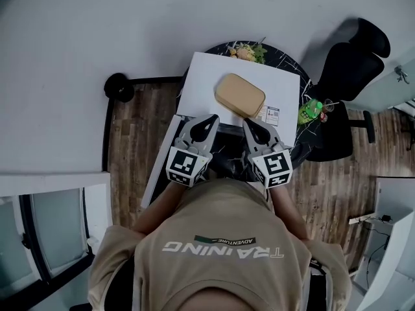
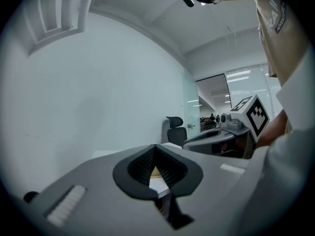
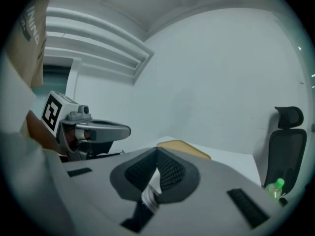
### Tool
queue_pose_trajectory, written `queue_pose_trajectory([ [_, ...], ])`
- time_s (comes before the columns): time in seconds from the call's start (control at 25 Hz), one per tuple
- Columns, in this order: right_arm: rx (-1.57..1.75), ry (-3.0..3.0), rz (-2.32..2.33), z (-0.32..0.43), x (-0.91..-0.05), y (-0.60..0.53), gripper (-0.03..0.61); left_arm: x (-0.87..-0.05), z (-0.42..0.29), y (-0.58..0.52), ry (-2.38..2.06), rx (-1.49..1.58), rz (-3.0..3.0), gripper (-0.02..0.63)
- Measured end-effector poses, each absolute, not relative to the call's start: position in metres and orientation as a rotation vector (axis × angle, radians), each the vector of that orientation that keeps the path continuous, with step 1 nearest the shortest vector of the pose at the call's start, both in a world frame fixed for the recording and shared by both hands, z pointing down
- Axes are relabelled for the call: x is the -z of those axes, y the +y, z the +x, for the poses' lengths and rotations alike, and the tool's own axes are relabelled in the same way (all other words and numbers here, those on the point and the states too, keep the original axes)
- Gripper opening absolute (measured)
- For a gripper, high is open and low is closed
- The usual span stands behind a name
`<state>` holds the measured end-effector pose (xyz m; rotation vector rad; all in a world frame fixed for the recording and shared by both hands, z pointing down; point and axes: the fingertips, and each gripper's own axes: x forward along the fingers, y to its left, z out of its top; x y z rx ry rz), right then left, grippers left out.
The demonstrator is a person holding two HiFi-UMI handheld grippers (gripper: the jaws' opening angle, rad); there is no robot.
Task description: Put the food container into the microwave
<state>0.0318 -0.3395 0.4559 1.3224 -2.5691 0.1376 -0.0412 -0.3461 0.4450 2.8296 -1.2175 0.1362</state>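
The food container (image 1: 240,94) is seen lying flat on top of the white microwave (image 1: 201,76), toward its front right edge and not inside it. A white panel at the microwave's left, judged to be its door, appears swung out. Just in front of the container, the left gripper (image 1: 211,120) and the right gripper (image 1: 248,123) are held side by side, each with its jaws brought together at the tips and nothing clamped between them.

If the container were met with the jaws closed like this, it would be pushed rather than grasped, and could be slid back across the smooth top toward the plate of food (image 1: 246,50) behind. The container is broad and low, so a grip taken on one edge alone could let it tip, and the lid might be loosened. A slip to the right could send it against the green bottle (image 1: 311,110). On the way down, the microwave's front edge could be struck if the container is not kept level.
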Motion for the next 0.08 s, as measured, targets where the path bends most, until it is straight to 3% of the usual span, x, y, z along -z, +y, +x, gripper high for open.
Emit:
queue_pose_trajectory([
  [0.08, -0.147, -2.557, 1.317, 0.0363, -0.4586, -0.3327, 0.009, -0.4421, -0.0366, -0.3413, -1.21, -0.121, 2.828, 0.003],
])
